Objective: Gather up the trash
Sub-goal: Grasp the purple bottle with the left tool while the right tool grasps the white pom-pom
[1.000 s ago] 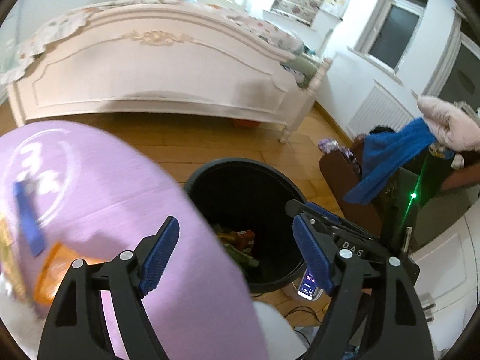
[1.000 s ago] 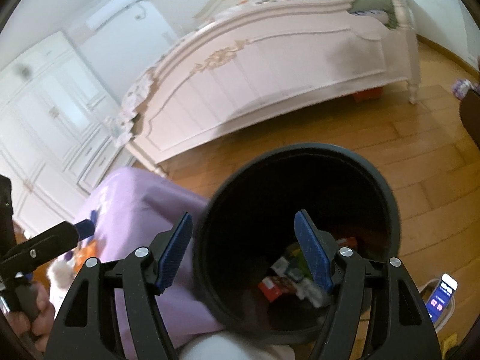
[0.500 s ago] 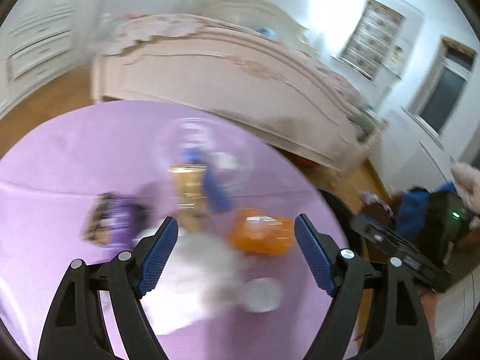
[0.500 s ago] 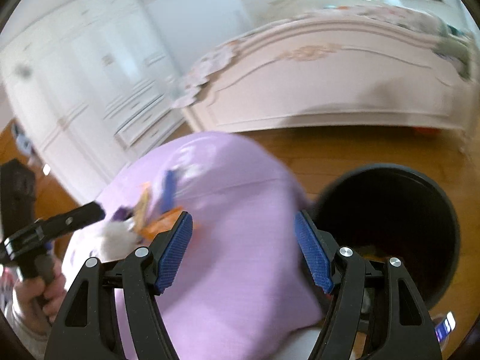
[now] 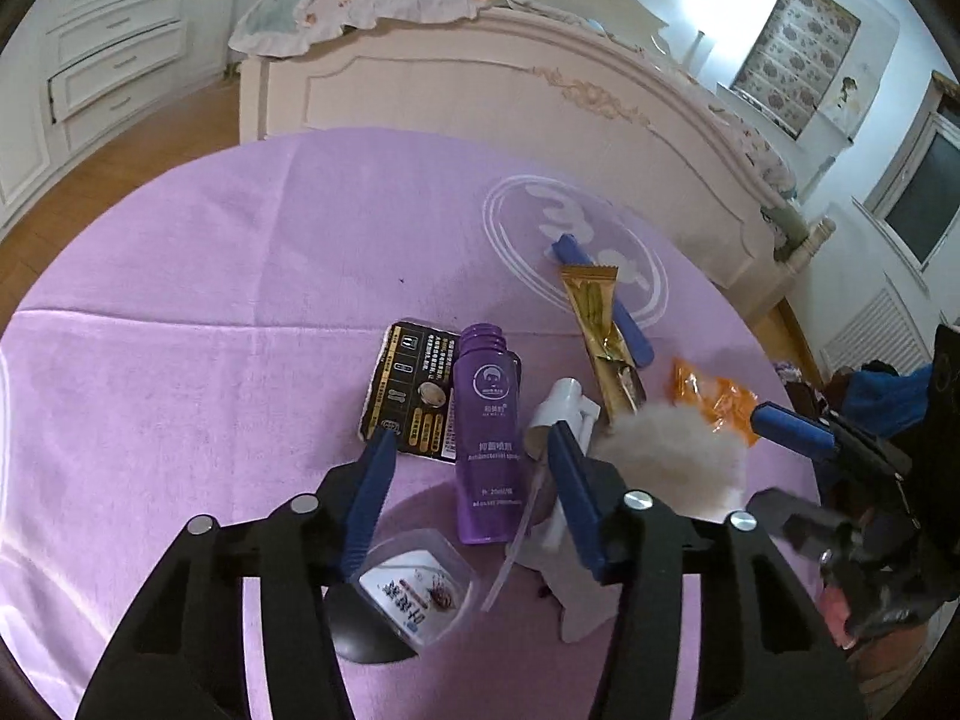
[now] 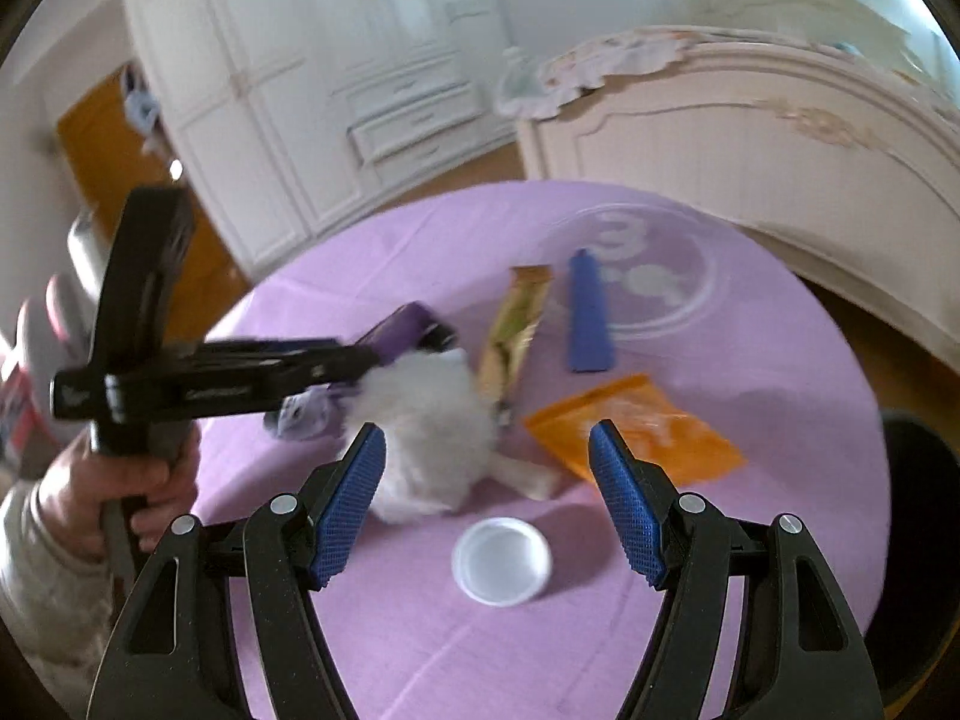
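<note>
Reaching over the worktop (image 5: 180,372), the left hand-held gripper (image 5: 471,450) hung open astride the purple bottle (image 5: 486,444), nothing gripped. The right hand-held gripper (image 6: 487,450) gaped empty above a white cap (image 6: 501,561). Closing on the bottle seemingly came next.

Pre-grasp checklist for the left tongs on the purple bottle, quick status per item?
1. Left tongs open: ok.
2. Purple plastic spray bottle between the left pads, lying flat on the purple tablecloth: ok.
3. Grasp path free: not ok; the black printed card lies partly under the bottle and the white pump sprayer head sits right beside it.
4. Right tongs open and empty, above the white round plastic lid: ok.
5. Black trash bin visible at the table edge: ok.
6. Bottle empty: cannot tell.
</note>
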Motion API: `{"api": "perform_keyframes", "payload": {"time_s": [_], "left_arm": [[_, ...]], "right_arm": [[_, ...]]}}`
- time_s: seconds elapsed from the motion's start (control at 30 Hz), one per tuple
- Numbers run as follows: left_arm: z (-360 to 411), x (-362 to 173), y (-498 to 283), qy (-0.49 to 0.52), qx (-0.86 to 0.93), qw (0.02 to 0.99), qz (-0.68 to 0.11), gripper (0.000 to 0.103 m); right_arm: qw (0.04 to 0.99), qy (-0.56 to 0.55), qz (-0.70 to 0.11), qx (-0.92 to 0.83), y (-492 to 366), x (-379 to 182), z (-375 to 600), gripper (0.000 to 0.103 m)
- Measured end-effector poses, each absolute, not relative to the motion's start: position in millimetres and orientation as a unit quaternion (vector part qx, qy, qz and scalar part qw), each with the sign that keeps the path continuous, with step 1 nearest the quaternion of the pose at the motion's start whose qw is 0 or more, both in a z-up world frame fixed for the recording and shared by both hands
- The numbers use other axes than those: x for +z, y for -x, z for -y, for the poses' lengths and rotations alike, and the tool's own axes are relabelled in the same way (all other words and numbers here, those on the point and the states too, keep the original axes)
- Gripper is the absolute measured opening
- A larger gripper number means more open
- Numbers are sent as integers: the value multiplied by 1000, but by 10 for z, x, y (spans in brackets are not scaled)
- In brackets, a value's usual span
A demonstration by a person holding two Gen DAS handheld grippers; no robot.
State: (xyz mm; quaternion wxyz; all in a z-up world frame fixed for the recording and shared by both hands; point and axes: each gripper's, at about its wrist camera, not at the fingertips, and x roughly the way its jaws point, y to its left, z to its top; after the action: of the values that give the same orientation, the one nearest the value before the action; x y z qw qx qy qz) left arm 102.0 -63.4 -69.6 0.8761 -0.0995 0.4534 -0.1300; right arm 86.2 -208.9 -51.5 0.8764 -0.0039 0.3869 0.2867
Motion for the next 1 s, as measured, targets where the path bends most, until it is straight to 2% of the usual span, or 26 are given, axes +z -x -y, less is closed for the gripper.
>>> {"api": "perform_keyframes", "payload": {"time_s": [0.17,0.27,0.43,0.53,0.73,1.0], "left_arm": [[704,-702,-1063,85,-145,874,-456,52],[720,-710,-1098,71,-145,875,-456,46],[675,-719,-1143,66,-135,879,-453,34],[643,-726,-1147,73,-134,880,-450,28],[600,-660,-1094,87,-127,886,-437,27],[604,-207,-954,108,-134,906,-386,25]], "right_arm": [[866,18,-400,300,-912,-522,1918,70],[857,33,-413,307,-967,-584,1734,70],[848,32,-432,305,-1002,-707,1638,49],[849,10,-429,309,-994,-695,1716,44],[866,-33,-399,300,-908,-529,1982,44],[892,-105,-346,272,-813,-245,2548,44]]}}
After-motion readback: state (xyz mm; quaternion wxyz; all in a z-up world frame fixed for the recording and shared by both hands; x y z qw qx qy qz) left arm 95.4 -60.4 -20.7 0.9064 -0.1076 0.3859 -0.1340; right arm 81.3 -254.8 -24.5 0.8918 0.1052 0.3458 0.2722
